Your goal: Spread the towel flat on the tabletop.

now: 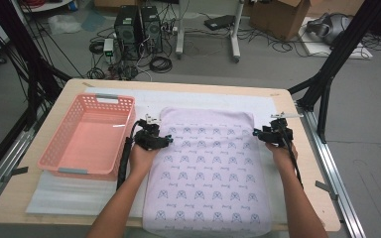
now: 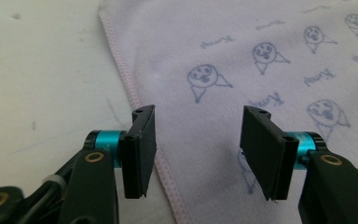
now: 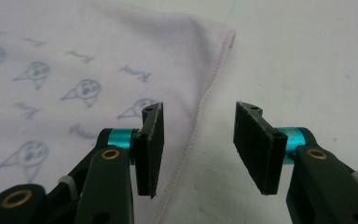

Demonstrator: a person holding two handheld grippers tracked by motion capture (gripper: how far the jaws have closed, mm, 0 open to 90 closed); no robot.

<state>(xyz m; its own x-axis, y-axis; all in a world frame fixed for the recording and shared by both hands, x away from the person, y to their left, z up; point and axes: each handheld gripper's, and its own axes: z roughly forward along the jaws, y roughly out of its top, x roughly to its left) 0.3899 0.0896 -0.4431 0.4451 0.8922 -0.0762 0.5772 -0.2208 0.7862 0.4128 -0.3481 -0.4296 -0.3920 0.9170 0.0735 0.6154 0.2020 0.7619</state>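
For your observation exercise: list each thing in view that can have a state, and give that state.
Towel: spread flat on the table, near end over the table's edge.
Basket: upright, nothing in it.
Left gripper: fingers open astride the towel's hem.
Right gripper: fingers open astride the opposite hem.

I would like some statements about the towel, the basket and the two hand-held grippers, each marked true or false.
1. The pink basket holds a folded towel. False: nothing lies in it.
2. The left hand-held gripper has open jaws, with the towel edge running below the gap between them. True.
3. The right hand-held gripper is shut on the towel's hem. False: its jaws stand apart, and the hem passes under the gap.
4. The towel lies spread flat, printed with small blue figures. True.
5. The basket stands to the right of the towel in the high view. False: it stands to the left.
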